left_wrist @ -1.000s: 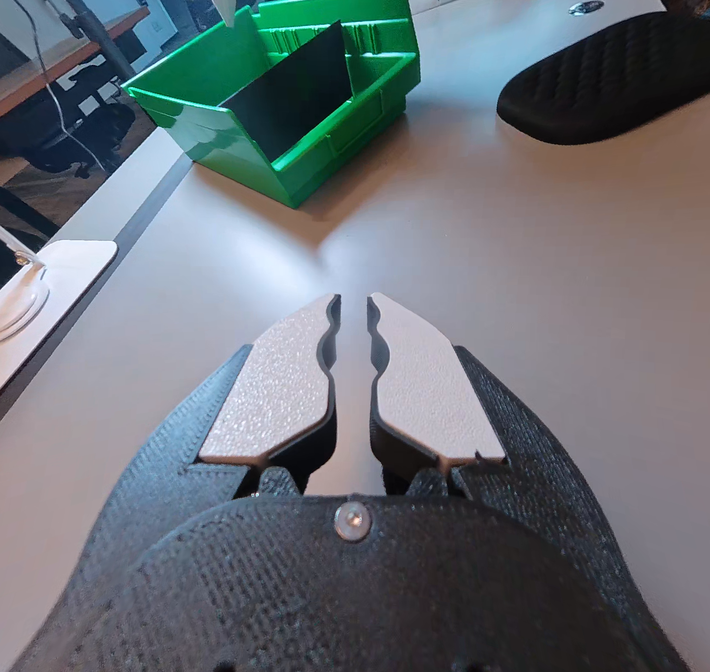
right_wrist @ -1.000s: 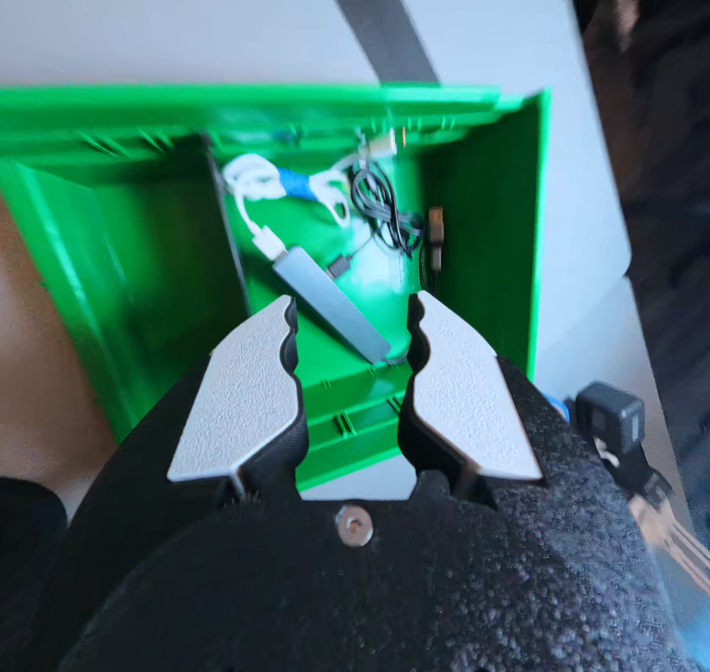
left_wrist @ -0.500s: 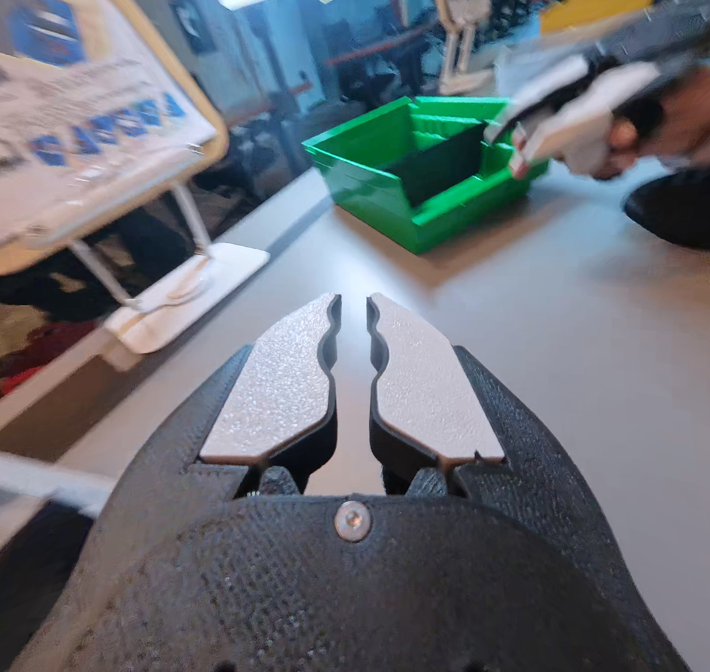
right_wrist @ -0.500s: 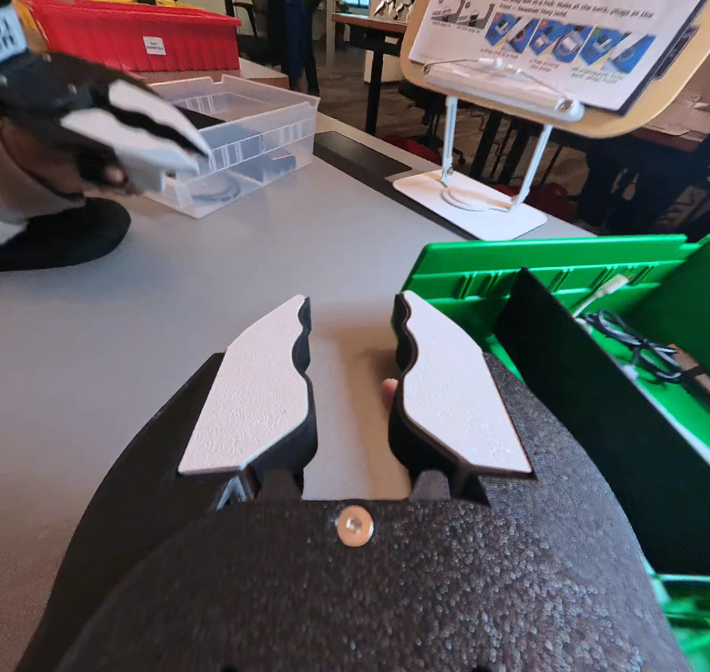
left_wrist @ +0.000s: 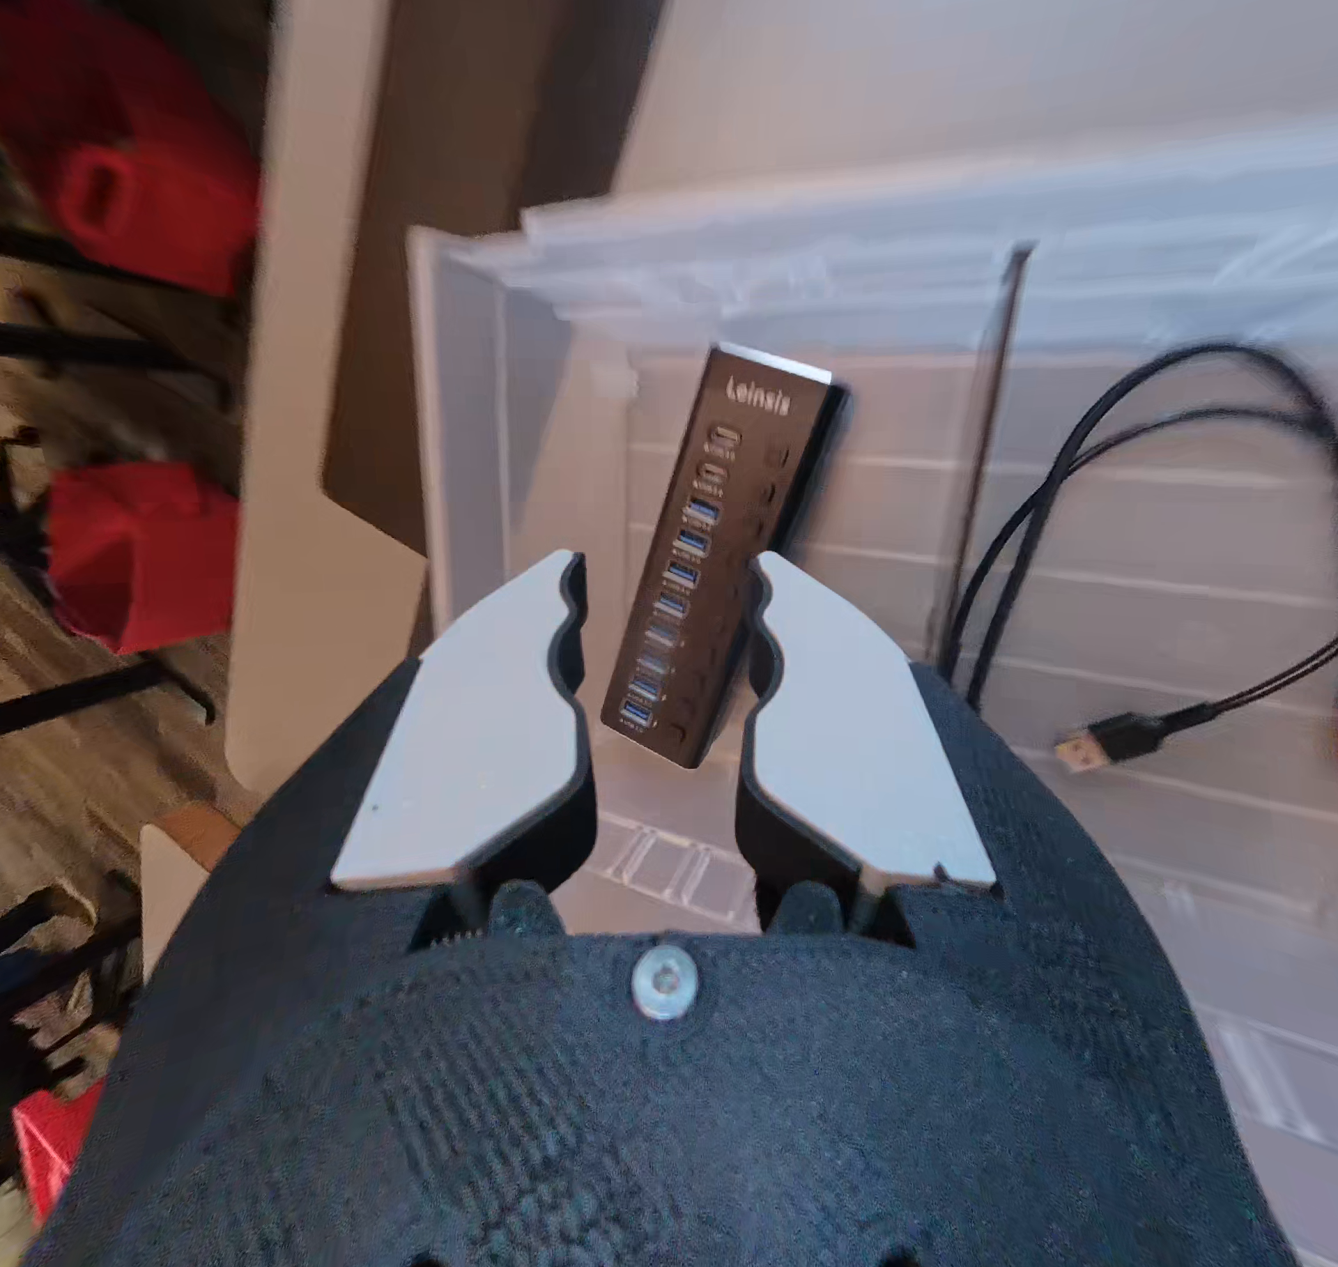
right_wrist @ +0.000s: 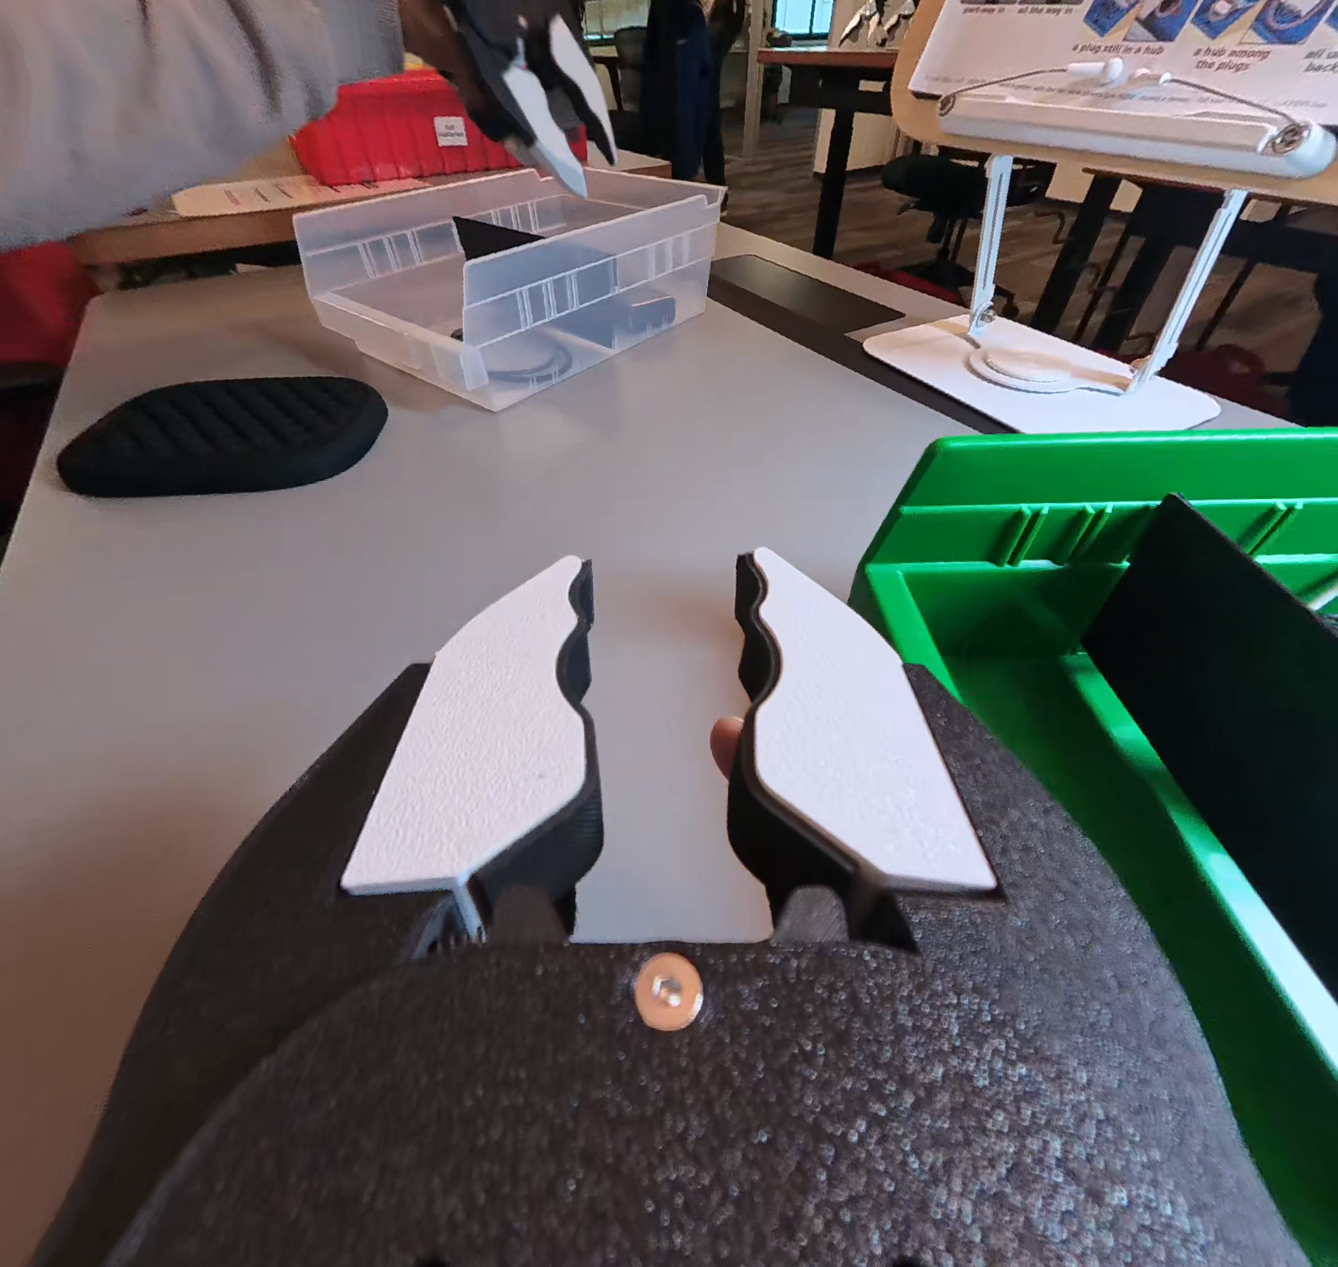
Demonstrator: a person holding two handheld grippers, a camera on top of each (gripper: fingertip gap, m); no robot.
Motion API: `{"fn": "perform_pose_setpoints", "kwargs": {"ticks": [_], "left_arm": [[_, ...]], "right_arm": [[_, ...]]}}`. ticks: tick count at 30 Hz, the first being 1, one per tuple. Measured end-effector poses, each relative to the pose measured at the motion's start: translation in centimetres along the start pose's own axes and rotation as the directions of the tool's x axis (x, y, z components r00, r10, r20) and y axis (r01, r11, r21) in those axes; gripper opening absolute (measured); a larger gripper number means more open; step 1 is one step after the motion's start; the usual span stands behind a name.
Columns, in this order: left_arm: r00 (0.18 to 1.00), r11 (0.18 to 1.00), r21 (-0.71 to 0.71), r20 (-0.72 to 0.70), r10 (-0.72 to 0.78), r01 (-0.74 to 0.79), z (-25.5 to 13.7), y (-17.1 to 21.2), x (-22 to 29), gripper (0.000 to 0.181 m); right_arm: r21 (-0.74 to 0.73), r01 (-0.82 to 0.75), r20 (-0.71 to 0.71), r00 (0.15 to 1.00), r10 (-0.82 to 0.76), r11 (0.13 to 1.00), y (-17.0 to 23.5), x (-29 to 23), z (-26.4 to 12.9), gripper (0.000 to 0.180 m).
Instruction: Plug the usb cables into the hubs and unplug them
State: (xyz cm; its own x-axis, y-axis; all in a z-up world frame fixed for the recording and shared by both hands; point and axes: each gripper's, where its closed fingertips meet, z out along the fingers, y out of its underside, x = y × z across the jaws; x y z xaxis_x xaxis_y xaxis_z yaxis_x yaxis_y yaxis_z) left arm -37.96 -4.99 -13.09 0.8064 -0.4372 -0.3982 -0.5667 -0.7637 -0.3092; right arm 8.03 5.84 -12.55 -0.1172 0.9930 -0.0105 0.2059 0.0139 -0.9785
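Left gripper above clear plastic bin — jaws apart, empty, straddling long black multi-port hub lying inside. Right gripper parted, empty. Risk — hub slips if pinched off-centre.

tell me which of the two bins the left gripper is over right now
The clear bin, not the green bin. The left gripper hangs open above the black hub in it.
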Motion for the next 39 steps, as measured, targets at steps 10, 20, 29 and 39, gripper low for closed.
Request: {"fn": "perform_pose_setpoints", "kwargs": {"ticks": [10,20,29,39], "left_arm": [[0.931,0.921,-0.332,-0.358,0.074,-0.201,8.8,4.4,2.4,0.065],[0.945,0.963,-0.243,-0.325,0.035,-0.12,7.6,3.9,2.4,0.06],[0.997,0.974,0.221,-0.074,-0.028,0.044,-3.9,-2.5,-0.3,0.059],[0.989,0.551,0.827,-0.149,0.025,0.11,-16.5,-18.9,14.6,0.059]], "right_arm": [[-0.019,-0.076,0.049,0.996,0.077,0.997,1.4,1.3,0.4,0.038],[-0.058,-0.033,0.065,0.997,0.037,0.998,2.5,0.5,0.6,0.036],[-0.029,0.006,0.068,0.998,-0.004,1.0,1.7,-0.4,0.1,0.034],[-0.027,0.123,0.063,0.991,-0.121,0.992,0.4,-2.7,1.8,0.037]]}}
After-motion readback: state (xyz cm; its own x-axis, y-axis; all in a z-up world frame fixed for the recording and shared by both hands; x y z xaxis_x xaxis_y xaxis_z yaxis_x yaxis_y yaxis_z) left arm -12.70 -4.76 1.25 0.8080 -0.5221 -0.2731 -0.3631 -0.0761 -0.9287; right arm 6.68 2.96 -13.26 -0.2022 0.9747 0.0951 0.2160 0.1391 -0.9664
